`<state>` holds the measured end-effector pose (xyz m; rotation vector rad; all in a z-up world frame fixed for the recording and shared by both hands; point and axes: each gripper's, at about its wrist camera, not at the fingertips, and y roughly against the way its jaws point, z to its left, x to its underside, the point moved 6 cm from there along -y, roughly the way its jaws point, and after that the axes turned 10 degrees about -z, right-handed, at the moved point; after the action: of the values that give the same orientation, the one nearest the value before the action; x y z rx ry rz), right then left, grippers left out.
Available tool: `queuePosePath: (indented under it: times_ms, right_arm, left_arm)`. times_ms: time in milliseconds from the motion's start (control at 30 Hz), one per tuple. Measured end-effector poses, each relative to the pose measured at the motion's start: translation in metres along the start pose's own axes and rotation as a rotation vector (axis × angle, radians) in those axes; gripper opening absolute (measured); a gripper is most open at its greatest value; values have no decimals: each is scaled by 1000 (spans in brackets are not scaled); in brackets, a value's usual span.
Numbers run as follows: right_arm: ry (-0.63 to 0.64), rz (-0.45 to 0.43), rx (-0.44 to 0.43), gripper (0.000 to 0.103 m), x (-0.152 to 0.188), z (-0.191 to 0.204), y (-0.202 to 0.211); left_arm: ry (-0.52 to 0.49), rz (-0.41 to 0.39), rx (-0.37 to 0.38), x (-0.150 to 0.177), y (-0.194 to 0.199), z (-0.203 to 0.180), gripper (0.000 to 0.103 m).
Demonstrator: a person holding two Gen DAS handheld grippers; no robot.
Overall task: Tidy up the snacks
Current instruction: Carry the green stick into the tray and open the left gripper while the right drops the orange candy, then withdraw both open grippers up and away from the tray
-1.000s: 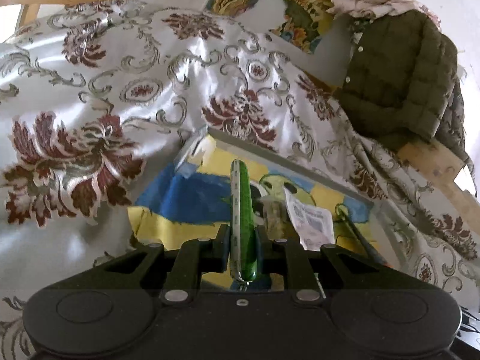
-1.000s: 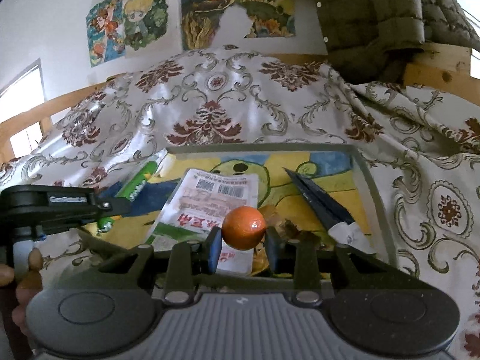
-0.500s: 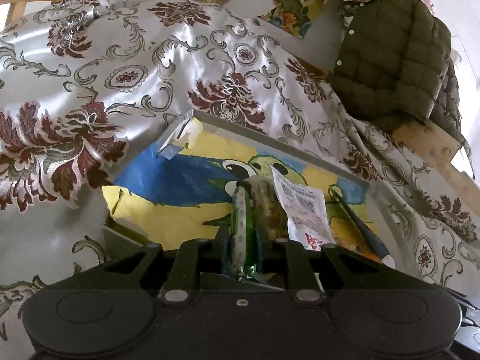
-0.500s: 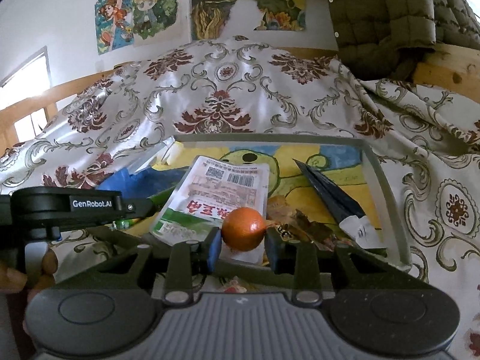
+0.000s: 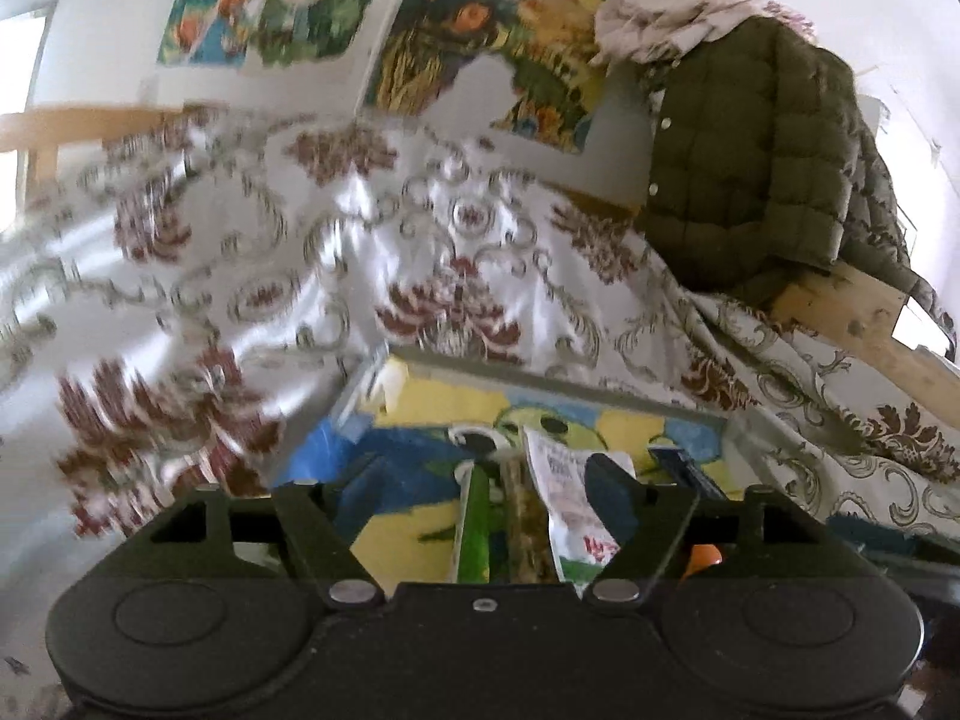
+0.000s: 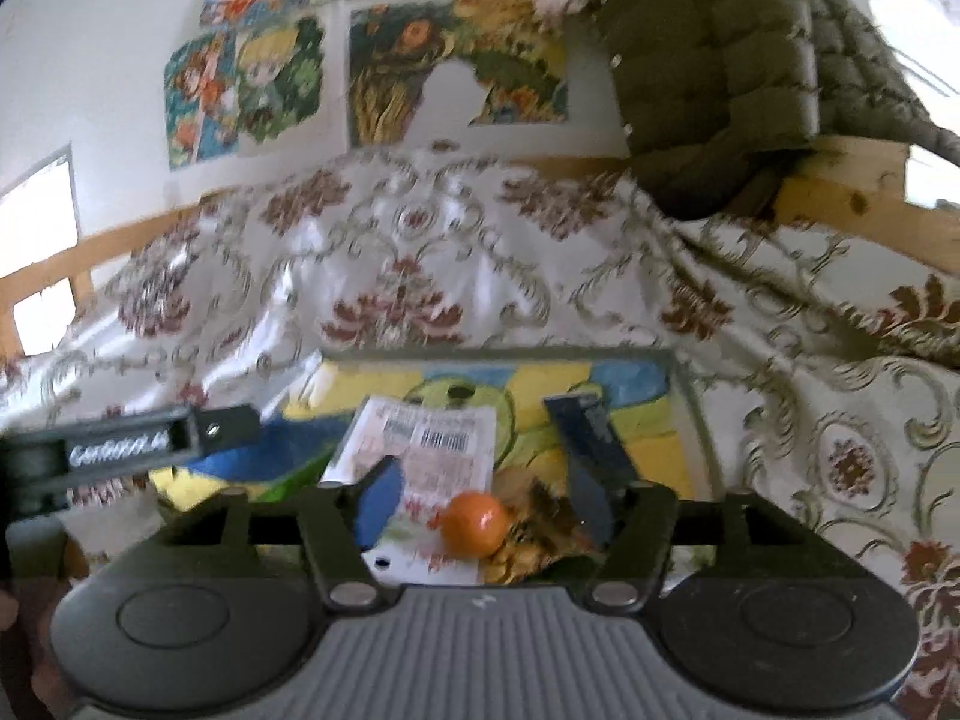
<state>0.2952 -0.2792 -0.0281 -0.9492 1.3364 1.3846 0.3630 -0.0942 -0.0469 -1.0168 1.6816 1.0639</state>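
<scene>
A white wall point(image 6: 108, 48) hung with bright cartoon posters point(image 6: 246, 90) forms the background, with an olive quilted jacket point(image 5: 756, 168) draped over a wooden beam point(image 5: 864, 324) at the upper right. Below the wall spreads a shiny white cloth point(image 6: 372, 252) patterned with dark red flowers and grey scrolls; much of it is blurred in both views. On the cloth sits a shallow grey-rimmed tray point(image 6: 690, 396) lined with a yellow, blue and green cartoon picture. In the tray, from left to right in the left wrist view, lie a green stick-shaped snack point(image 5: 471, 534), a brownish snack bar point(image 5: 528, 528) just beside it, and a white packet point(image 6: 444, 450) with barcodes and red print. A dark blue packet point(image 6: 585, 438) lies toward the tray's right side, and a crumpled brown and gold wrapper point(image 6: 540, 522) sits near the front. A small orange round snack point(image 6: 475, 522) rests in the tray, touching the white packet and the crumpled wrapper. The left gripper point(image 5: 480, 510) is spread wide above the tray's near edge and holds nothing; the green stick lies between its fingers without touching them. The right gripper point(image 6: 486, 504) is likewise spread wide, with the orange snack lying free between its fingers.
</scene>
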Motion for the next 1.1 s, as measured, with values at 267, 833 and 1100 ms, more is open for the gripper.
queuePosePath:
  times_ms: [267, 833, 1100]
  right_arm:
    - [-60, -79, 63, 102, -27, -26, 33]
    - [5, -207, 134, 103, -34, -42, 143]
    - [-28, -145, 153, 103, -5, -37, 189]
  left_arm:
    - [-55, -97, -25, -26, 42, -14, 101]
    - [-89, -176, -43, -29, 154, -36, 102]
    - [-118, -130, -52, -4, 207, -32, 102]
